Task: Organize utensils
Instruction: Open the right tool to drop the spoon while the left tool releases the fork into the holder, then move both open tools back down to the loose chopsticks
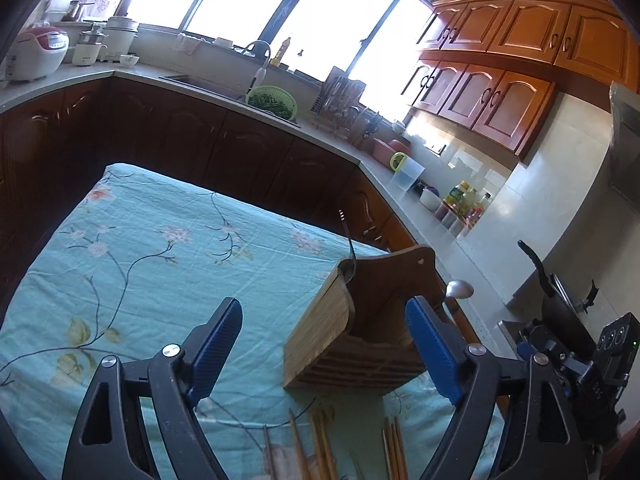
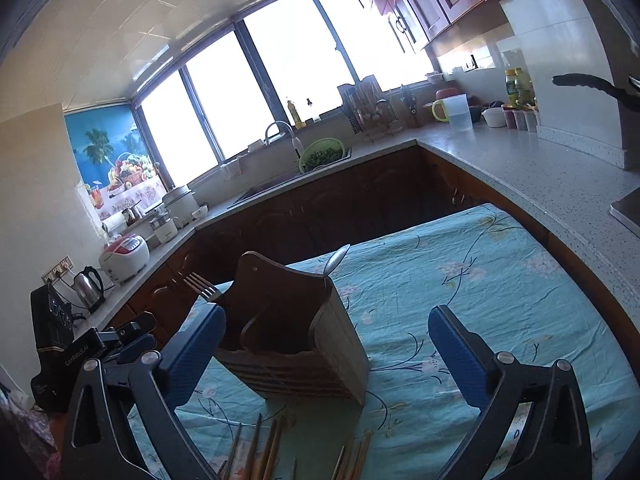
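A wooden utensil holder (image 1: 352,344) stands on a table with a teal floral cloth (image 1: 160,264); it also shows in the right wrist view (image 2: 296,344). A fork (image 2: 202,285) and a spoon (image 2: 335,260) stick out of it; the spoon bowl (image 1: 460,289) and the fork (image 1: 347,240) show in the left view too. Several wooden chopsticks (image 1: 320,444) lie on the cloth in front of the holder, also seen in the right wrist view (image 2: 272,448). My left gripper (image 1: 324,352) is open and empty, above the chopsticks. My right gripper (image 2: 328,356) is open and empty, the holder between its fingers in view.
Kitchen counters (image 2: 520,168) wrap around the table, with a sink and green colander (image 2: 322,154), a dish rack (image 1: 340,100), a rice cooker (image 2: 124,258), a kettle (image 2: 90,288), bottles and a jug (image 2: 456,112). Wall cabinets (image 1: 500,68) hang at the right.
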The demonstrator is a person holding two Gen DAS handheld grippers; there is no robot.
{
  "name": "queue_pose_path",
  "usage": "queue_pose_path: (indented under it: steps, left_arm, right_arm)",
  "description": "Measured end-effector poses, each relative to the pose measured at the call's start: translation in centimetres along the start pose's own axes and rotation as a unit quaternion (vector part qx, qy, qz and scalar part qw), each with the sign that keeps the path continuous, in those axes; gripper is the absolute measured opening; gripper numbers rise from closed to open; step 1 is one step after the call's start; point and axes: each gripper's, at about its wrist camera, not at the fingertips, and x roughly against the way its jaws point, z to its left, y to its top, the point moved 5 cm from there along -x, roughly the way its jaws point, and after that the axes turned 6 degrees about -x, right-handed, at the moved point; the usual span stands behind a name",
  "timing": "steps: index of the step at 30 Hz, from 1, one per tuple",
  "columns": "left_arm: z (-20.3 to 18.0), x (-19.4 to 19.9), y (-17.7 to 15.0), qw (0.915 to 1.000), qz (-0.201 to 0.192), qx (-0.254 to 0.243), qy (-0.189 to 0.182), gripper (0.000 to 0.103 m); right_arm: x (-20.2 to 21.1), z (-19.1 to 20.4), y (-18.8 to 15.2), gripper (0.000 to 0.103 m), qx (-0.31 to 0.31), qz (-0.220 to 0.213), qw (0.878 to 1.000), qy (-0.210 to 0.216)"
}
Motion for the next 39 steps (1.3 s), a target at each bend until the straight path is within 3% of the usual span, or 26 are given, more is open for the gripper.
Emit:
queue_pose_path:
  steps: [7,13,18,24,31,35,37,39]
  left_arm:
    - [-0.5,6.0,-3.8,0.9993,-0.003,-0.019,0.033,0.087]
    - [-0.9,10.1,-6.4,0.9989,0.001,-0.025,0.039,0.087]
    - [-1.3,12.2,-8.5,0.9980,0.006,-0.040,0.050,0.088]
    - [-0.9,12.7,-10.4,0.9962,0.032,-0.051,0.063,0.089]
    - [-0.8,12.4,-11.0,0.9941,0.059,-0.050,0.077,0.089]
    - [-1.2,11.2,-10.7,0.9926,0.075,-0.056,0.077,0.089]
    - [-1.3,10.6,-10.5,0.9920,0.084,-0.058,0.075,0.089]
    - [-1.4,9.7,-10.4,0.9910,0.095,-0.058,0.074,0.089]
  right_arm:
    - [3.9,1.1,-3.0,0.102,0.008,-0.007,1.000,0.006]
    - [7.1,1.9,-6.0,0.102,0.021,-0.017,1.000,-0.001]
    - [8.6,2.6,-8.7,0.103,0.051,-0.029,0.998,-0.025]
    - [8.5,2.0,-11.3,0.103,0.072,-0.020,0.995,-0.060]
    - [7.4,0.3,-12.2,0.103,0.061,0.016,0.992,-0.106]
    - [6.4,-0.1,-12.6,0.103,0.051,0.045,0.992,-0.108]
    - [6.1,-0.1,-12.6,0.103,0.042,0.051,0.995,-0.077]
    - [5.4,-0.1,-12.6,0.102,0.043,0.060,0.994,-0.079]
